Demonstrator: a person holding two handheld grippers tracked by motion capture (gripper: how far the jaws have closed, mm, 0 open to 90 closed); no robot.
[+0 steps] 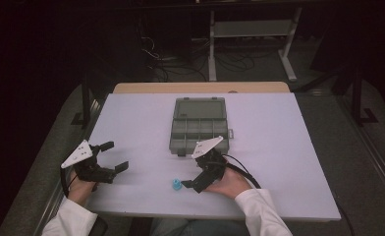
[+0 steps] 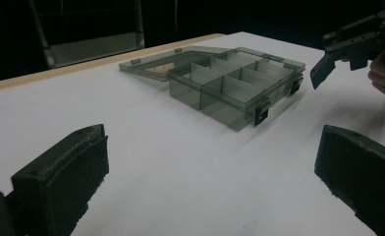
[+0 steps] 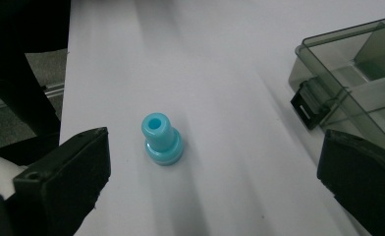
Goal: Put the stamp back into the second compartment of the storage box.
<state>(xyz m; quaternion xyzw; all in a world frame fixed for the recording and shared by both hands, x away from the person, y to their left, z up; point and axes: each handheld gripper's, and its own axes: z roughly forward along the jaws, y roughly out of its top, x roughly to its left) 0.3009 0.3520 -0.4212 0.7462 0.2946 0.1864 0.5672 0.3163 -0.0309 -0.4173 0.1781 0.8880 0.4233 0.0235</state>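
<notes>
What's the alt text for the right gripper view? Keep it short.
A small blue flanged bushing stands upright on the white table, its hole facing up, ahead of the right gripper, whose two black jaws are spread wide apart with nothing between them. At the right edge sits the corner of a smoky translucent compartment box, lid open, with a black latch.

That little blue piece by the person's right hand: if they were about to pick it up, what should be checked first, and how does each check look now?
1. Right gripper open wide enough: ok, jaws stand far apart.
2. Blue piece between the jaws: ok, though nearer one jaw than the other.
3. Piece upright, resting on the table: ok, hole facing up.
4. Nothing touching the piece: ok.
5. Compartment box open with lid laid back: ok.
6. Left gripper out of the way: ok, open, apart at the table's left side.
</notes>
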